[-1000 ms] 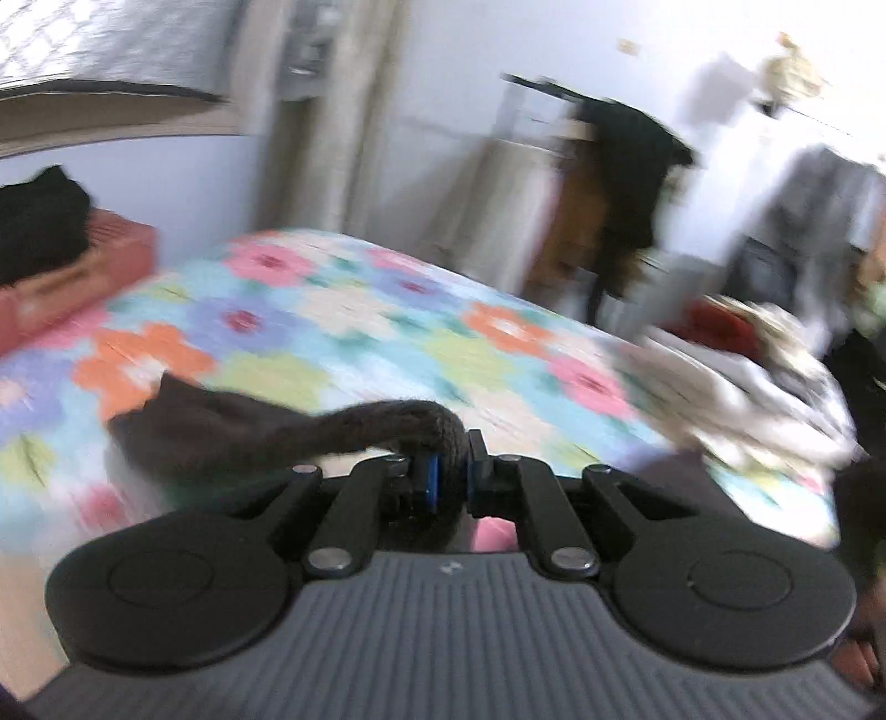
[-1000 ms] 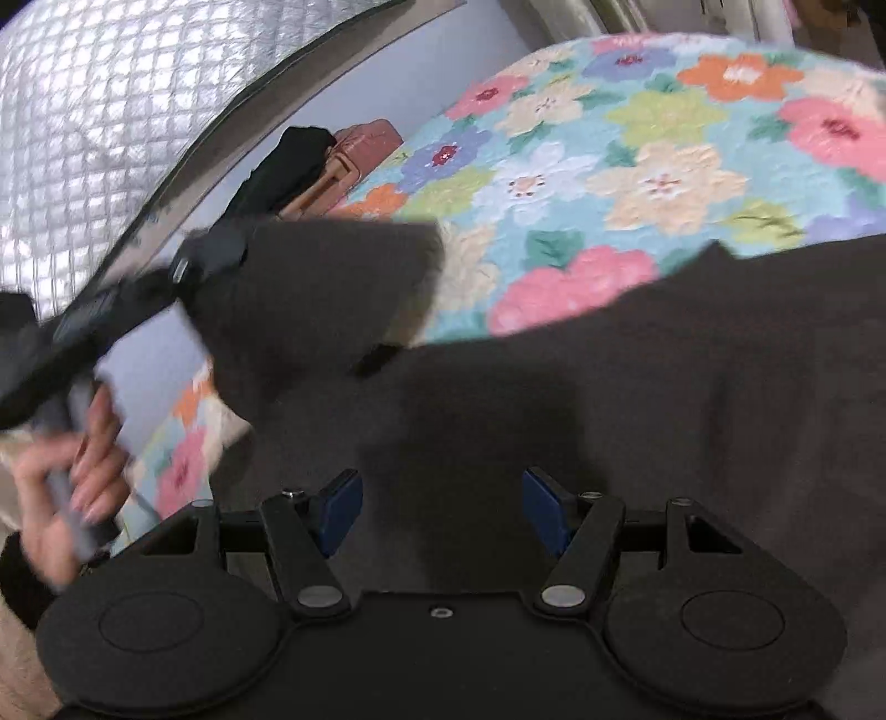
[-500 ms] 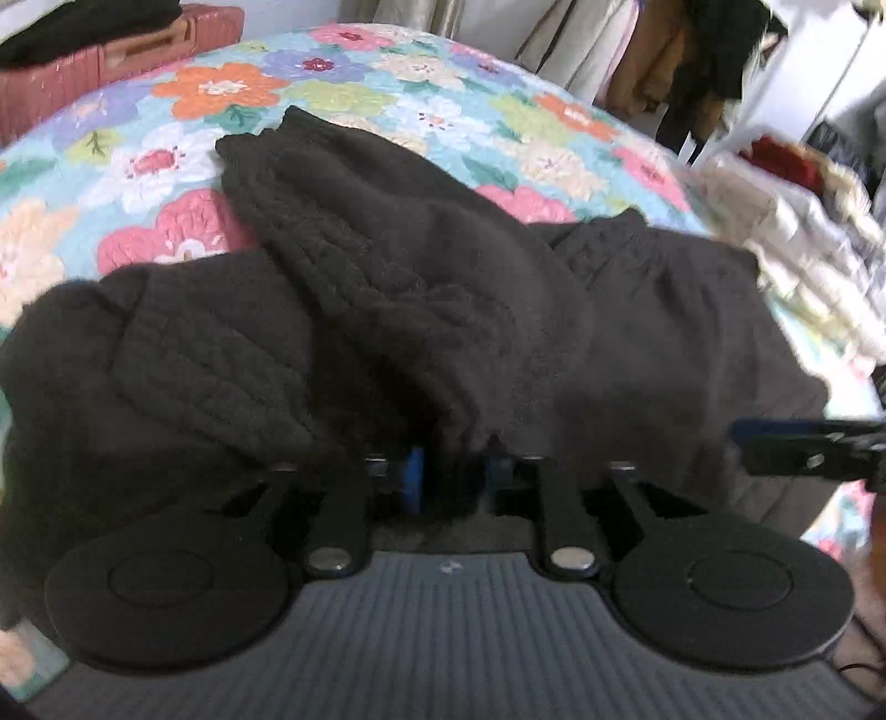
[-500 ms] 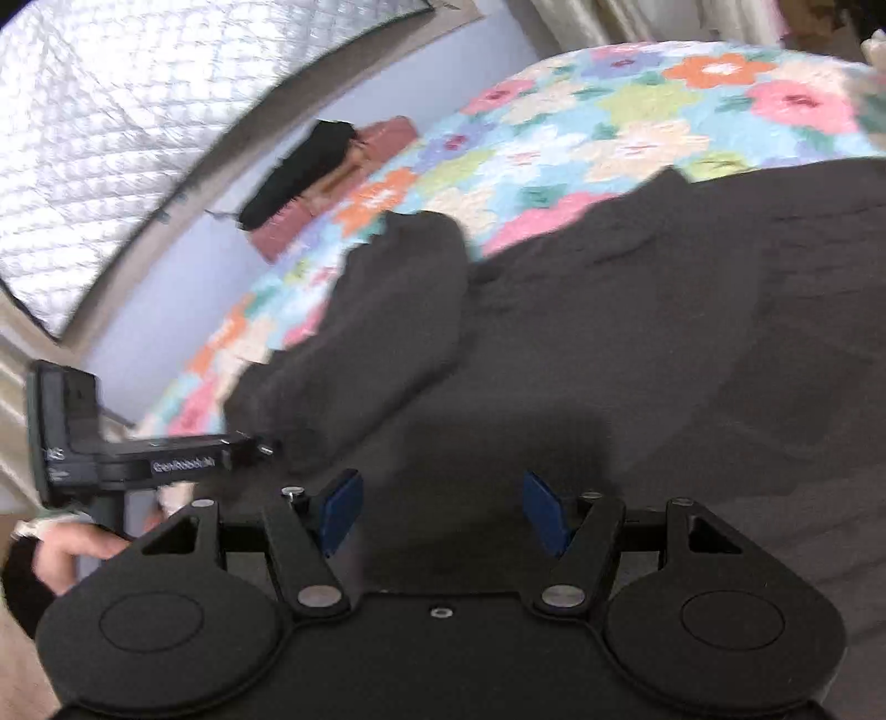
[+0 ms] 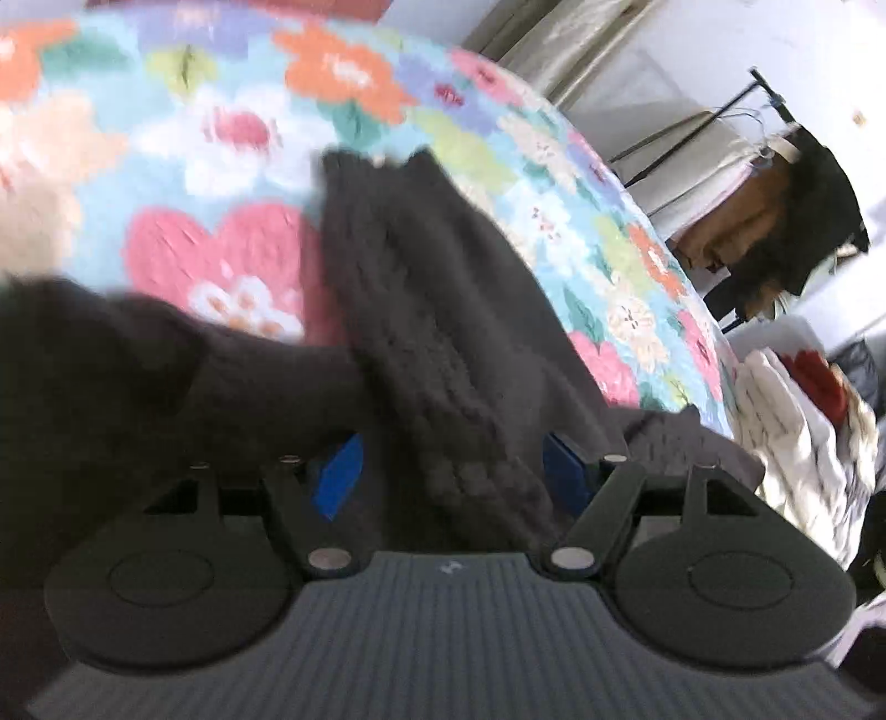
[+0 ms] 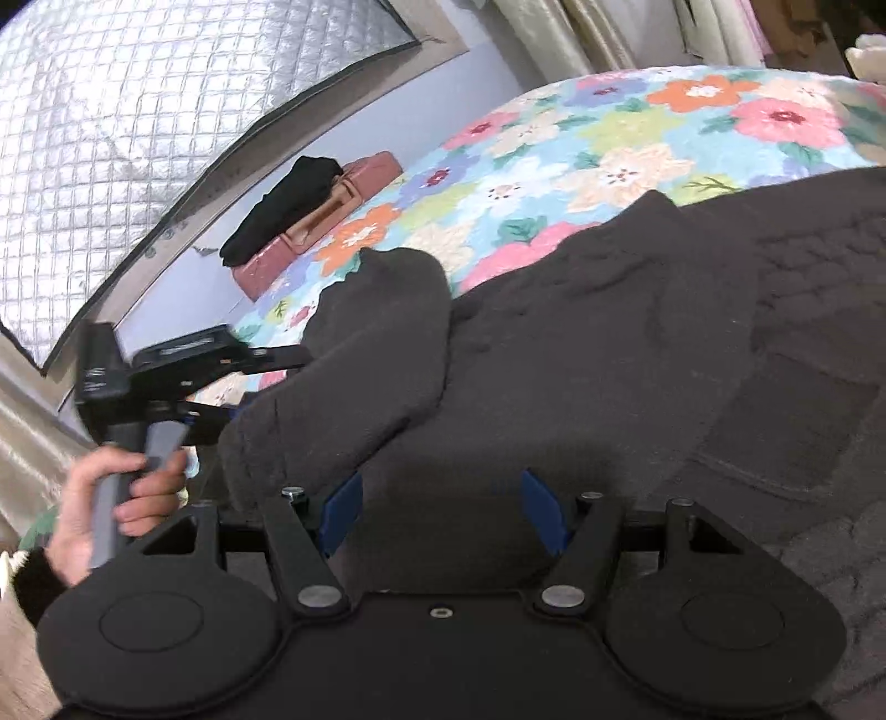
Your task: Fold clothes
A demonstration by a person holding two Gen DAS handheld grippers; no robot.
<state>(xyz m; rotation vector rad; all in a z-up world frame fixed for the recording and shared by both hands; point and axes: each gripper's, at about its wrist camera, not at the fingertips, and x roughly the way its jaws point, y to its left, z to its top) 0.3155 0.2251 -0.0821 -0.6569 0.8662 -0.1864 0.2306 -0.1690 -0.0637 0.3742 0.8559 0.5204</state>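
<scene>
Left gripper (image 5: 451, 471): blue-padded fingers spread apart, sleeve (image 5: 443, 332) of dark knit sweater (image 6: 637, 360) lying loose between them. Right gripper (image 6: 443, 512): fingers wide apart, hovering over sweater body. Sweater spread on floral bedspread (image 6: 609, 144); sleeve laid across it. Left hand (image 6: 105, 504) grips handle.

A floral bedspread (image 6: 637, 149) filled my view; upper left hung quilted silver window covering (image 6: 138, 99), curtains (image 5: 570, 50) and pale wall behind.

Left gripper (image 5: 451, 471) jaws apart over dark sweater (image 5: 443, 332) sleeve.
</scene>
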